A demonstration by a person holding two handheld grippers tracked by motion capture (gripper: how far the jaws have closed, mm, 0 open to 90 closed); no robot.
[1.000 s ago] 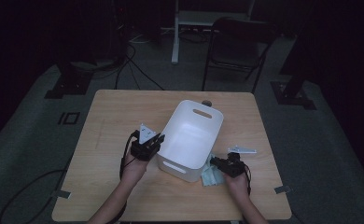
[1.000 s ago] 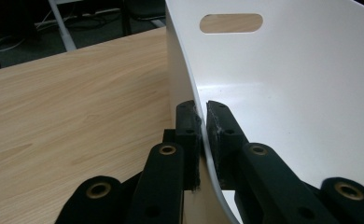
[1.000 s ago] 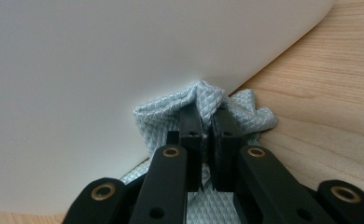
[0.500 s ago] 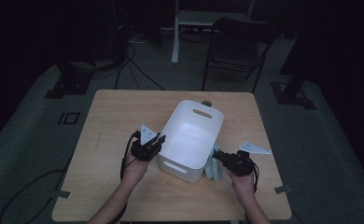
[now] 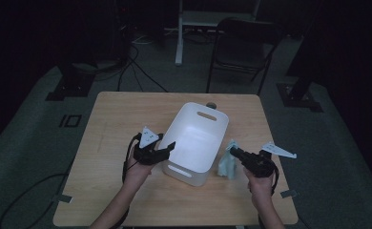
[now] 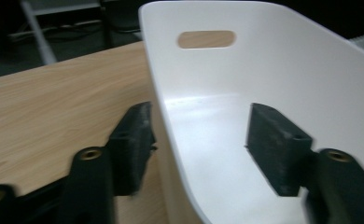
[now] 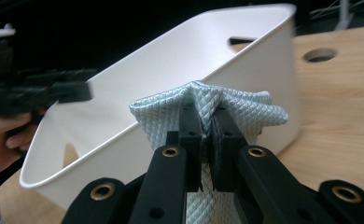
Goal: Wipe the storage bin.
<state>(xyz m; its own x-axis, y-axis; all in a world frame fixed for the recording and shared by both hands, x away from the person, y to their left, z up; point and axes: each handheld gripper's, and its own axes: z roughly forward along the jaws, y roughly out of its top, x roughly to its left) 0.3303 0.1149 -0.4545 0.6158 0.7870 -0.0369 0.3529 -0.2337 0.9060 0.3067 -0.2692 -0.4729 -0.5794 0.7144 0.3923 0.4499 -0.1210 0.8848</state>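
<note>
Closest to me, the right hand-held gripper (image 5: 233, 152) has its two black jaws pinched tight on a pale blue quilted cloth (image 7: 208, 109), which bunches up above the pads and hangs down below them, lifted off the light wooden surface (image 5: 112, 114) just beside the right wall of the white plastic bin with cut-out handles (image 5: 196, 143). In the right gripper view the cloth sits level with the bin's rim, outside it. On the other side, the left hand-held gripper (image 5: 167, 148) straddles the bin's left wall, one jaw outside and one inside; its jaws have just been opening and now stand apart with the pads clear of the plastic, so the wall is between them but not clamped. The bin rests on the surface, its inside bare and white. Farther back, beyond the surface, a dark folding chair (image 5: 243, 43) stands on the grey floor.
</note>
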